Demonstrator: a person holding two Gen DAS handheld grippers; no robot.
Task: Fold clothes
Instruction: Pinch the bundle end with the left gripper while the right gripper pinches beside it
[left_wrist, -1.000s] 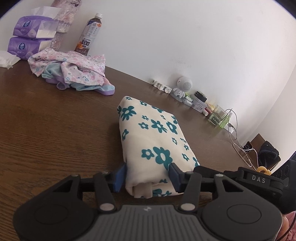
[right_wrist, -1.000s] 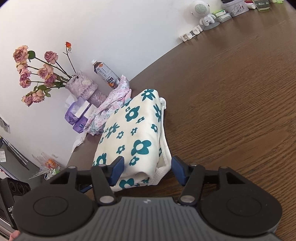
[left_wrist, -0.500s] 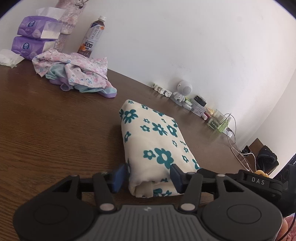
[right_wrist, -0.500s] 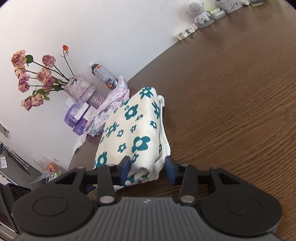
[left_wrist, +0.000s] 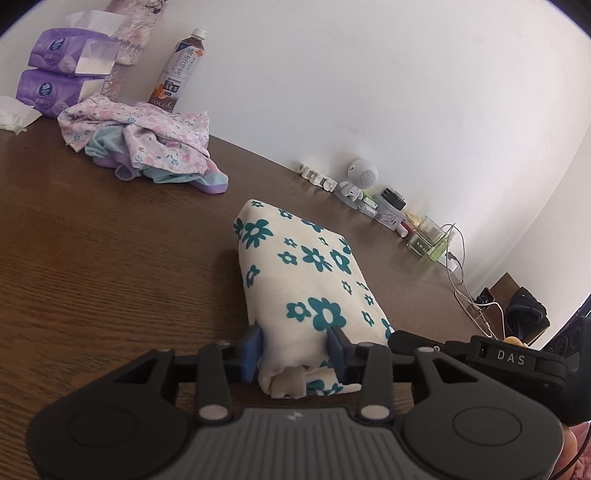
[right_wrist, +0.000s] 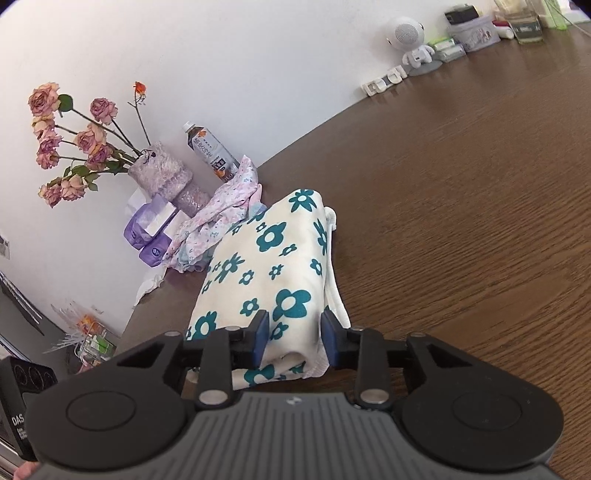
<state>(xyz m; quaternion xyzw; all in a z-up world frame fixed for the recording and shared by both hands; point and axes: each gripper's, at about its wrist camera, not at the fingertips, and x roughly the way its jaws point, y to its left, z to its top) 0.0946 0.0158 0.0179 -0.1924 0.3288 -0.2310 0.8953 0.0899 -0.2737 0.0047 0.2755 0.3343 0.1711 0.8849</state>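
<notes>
Lying on the brown wood-grain table (left_wrist: 110, 266) is one folded cream garment (left_wrist: 306, 280) printed with teal flowers, a thick soft oblong bundle with rounded edges and a rolled end facing the cameras. Behind it, near the white wall, sits one loose heap of pink and pale-blue floral clothes (left_wrist: 147, 147), crumpled and unfolded. Two purple tissue packs (left_wrist: 62, 74) are stacked beside one textured lilac vase (right_wrist: 162, 173) of dried pink roses, with one plastic drink bottle (left_wrist: 181, 70) standing just beside them. One small white round-headed robot figure (left_wrist: 358, 181) stands further along the wall among a row of little jars and boxes too small to count. The left gripper (left_wrist: 295, 350) has its blue pads pressed against both sides of the bundle's near end, gripping the cloth. The right gripper (right_wrist: 293, 339) likewise has closed to a middling gap around the same bundle from the other end, both pads touching the fabric.
</notes>
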